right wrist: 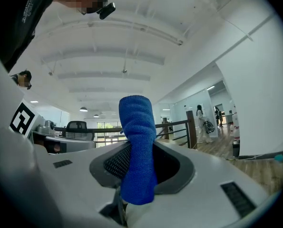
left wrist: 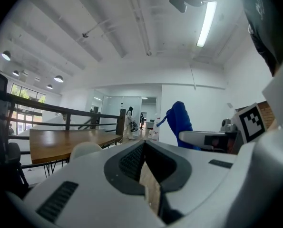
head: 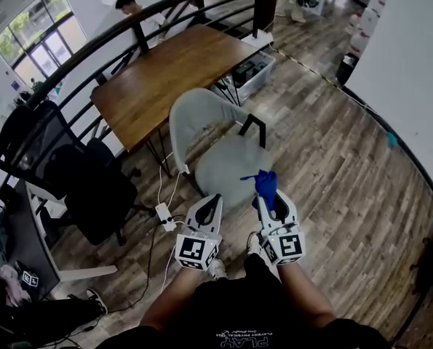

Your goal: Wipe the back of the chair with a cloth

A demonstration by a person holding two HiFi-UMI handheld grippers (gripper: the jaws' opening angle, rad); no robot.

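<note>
Two grippers short of the chair back (head: 194, 118); wiping seemingly not begun.
Right gripper (head: 268, 196) clamps the blue cloth (head: 265, 183); left gripper (head: 209, 203) is closed, empty, beside it.

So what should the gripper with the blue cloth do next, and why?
Probably reach the right gripper forward and left to the curved grey chair back. Its jaws are shut on the blue fuzzy cloth, which is near the front edge of the seat, apart from the back.
</note>
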